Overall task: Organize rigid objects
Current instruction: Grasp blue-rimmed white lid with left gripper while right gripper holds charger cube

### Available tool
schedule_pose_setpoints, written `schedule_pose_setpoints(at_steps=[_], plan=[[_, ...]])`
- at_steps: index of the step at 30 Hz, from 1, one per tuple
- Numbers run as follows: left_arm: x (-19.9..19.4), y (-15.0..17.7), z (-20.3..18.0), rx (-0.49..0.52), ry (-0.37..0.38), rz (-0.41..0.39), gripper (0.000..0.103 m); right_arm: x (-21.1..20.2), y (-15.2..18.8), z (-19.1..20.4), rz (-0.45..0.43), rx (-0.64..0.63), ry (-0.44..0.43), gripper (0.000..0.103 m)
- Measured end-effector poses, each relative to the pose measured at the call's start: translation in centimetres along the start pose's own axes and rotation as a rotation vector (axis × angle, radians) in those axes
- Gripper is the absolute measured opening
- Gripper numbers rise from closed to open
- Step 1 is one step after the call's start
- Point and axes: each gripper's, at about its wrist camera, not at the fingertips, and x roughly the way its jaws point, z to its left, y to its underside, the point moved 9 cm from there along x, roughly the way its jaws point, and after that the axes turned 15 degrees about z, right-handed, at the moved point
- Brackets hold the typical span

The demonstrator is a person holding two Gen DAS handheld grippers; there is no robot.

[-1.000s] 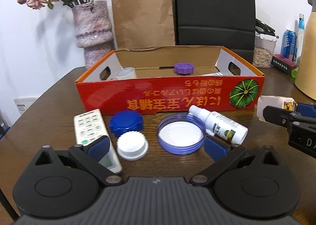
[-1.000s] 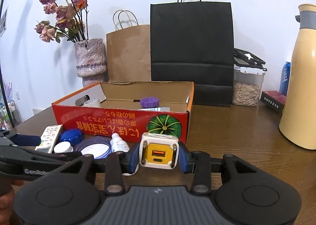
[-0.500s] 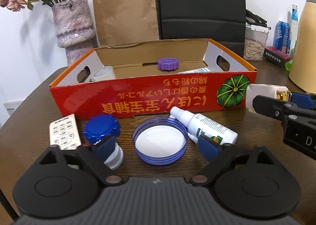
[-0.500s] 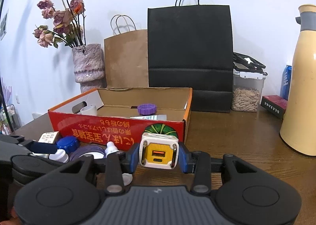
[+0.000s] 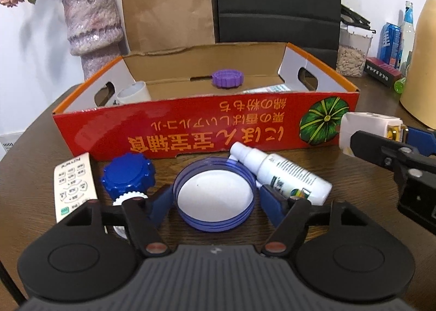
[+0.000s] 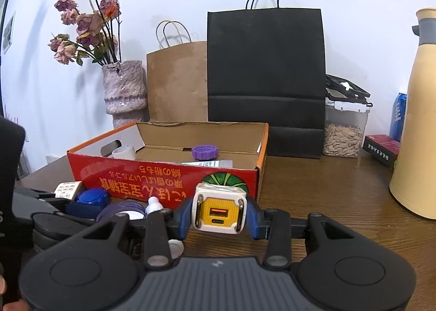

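Note:
My left gripper [image 5: 215,200] is open, its pads on either side of the round blue-rimmed lid [image 5: 214,198] lying on the table. A white spray bottle [image 5: 280,172], a dark blue cap [image 5: 127,173], a white cap [image 5: 128,199] partly hidden by the left finger, and a remote [image 5: 74,185] lie in front of the red cardboard box [image 5: 190,125]. The box holds a purple cap [image 5: 227,78], a white cup [image 5: 135,93] and a tube [image 5: 268,89]. My right gripper [image 6: 219,214] is shut on a white and yellow charger cube [image 6: 219,211], held above the table right of the box [image 6: 163,174].
A vase with dried flowers [image 6: 124,93], a brown paper bag [image 6: 177,79] and a black bag [image 6: 265,79] stand behind the box. A seed container [image 6: 344,131], a dark red small box [image 6: 381,147], a blue can [image 6: 398,112] and a cream jug [image 6: 417,120] stand at right.
My left gripper has moved right and forward from the white cap to straddle the blue-rimmed lid. My right gripper has risen a little with the charger cube.

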Motion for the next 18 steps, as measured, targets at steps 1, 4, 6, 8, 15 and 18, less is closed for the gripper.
schedule_pose_setpoints(at_steps=[1, 4, 6, 8, 15, 18], plan=[[0.0, -0.1, 0.1, -0.005, 0.011, 0.002, 0.068, 0.0, 0.0, 0.0, -0.001, -0.001, 0.0, 0.039], [0.0, -0.1, 0.1, -0.005, 0.019, -0.001, 0.068, -0.1, 0.0, 0.0, -0.003, 0.0, -0.002, 0.039], [-0.1, 0.0, 0.1, -0.002, 0.025, -0.002, 0.068, -0.1, 0.1, 0.0, -0.001, 0.0, -0.002, 0.039], [-0.2, -0.1, 0.1, -0.004, 0.027, -0.008, 0.068, -0.1, 0.1, 0.0, -0.001, 0.001, -0.001, 0.039], [-0.7, -0.1, 0.4, -0.011, 0.031, -0.025, 0.068, -0.2, 0.1, -0.1, -0.006, 0.001, -0.001, 0.039], [-1.1, -0.1, 0.6, -0.012, 0.033, -0.04, 0.068, -0.3, 0.2, -0.1, -0.011, 0.004, 0.0, 0.04]])
